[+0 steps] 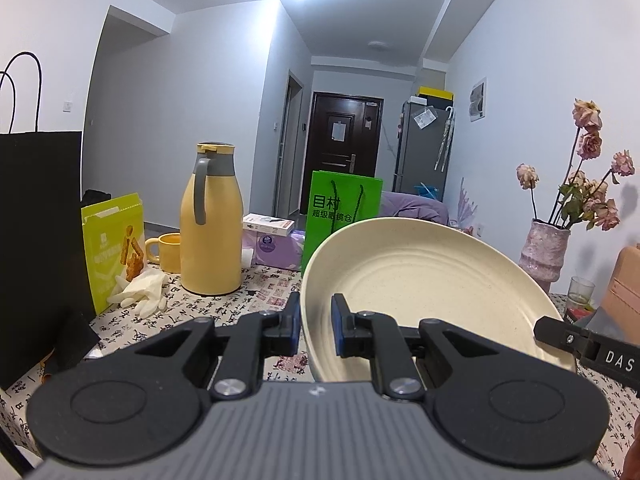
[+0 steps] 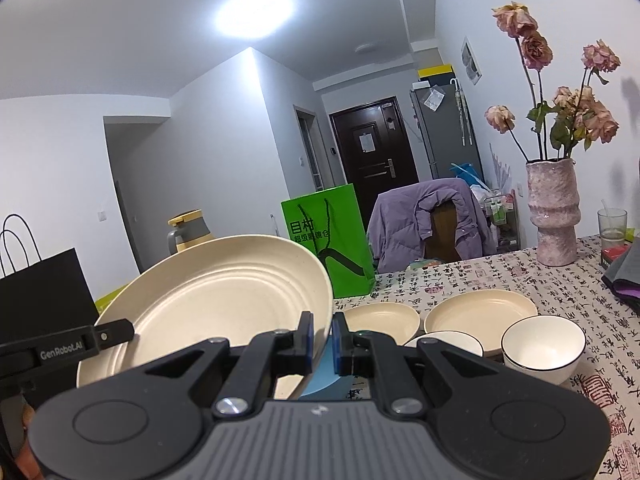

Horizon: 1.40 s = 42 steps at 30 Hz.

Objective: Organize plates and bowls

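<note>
Transfer step: left gripper (image 1: 316, 320) and right gripper (image 2: 321, 334) each pinch opposite rims of one cream plate (image 2: 224, 300), held tilted above the table (image 2: 500, 276). Next, judged: lower it onto the stack. Beyond lie three cream plates (image 2: 480, 312) and two white bowls (image 2: 544, 344).

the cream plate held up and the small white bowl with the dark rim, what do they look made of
Cream plate: probably matte wheat-straw plastic or melamine; fine specks, dull sheen, moulded rings. White bowl: likely glazed ceramic; glossy surface, thin dark rim line. Neither is certain from looks alone.
</note>
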Motion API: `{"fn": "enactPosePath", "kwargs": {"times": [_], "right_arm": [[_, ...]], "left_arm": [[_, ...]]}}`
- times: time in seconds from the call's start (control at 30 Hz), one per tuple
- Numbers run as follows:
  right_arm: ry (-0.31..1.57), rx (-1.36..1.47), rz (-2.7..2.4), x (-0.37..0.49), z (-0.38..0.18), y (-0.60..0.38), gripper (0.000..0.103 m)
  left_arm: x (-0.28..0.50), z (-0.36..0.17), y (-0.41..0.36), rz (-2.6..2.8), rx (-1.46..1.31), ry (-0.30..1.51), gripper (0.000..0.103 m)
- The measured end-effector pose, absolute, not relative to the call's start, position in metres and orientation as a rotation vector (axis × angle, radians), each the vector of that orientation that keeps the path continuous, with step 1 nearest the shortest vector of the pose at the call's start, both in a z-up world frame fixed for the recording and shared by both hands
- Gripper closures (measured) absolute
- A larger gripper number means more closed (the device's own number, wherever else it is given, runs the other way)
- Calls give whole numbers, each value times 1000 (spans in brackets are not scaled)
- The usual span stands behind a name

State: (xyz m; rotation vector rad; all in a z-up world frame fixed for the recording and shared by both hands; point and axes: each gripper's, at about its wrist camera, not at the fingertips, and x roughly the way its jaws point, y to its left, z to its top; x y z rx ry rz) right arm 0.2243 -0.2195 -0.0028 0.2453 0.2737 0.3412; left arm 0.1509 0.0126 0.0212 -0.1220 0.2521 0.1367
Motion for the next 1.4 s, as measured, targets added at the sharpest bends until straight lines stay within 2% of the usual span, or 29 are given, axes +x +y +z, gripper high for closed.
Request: {"fn": "enactPosePath", "kwargs": {"times": [1.4], "right_arm": [[284, 323, 267, 190, -43, -251, 94]], "left_arm": [[129, -12, -17, 68, -106, 211, 89]]}}
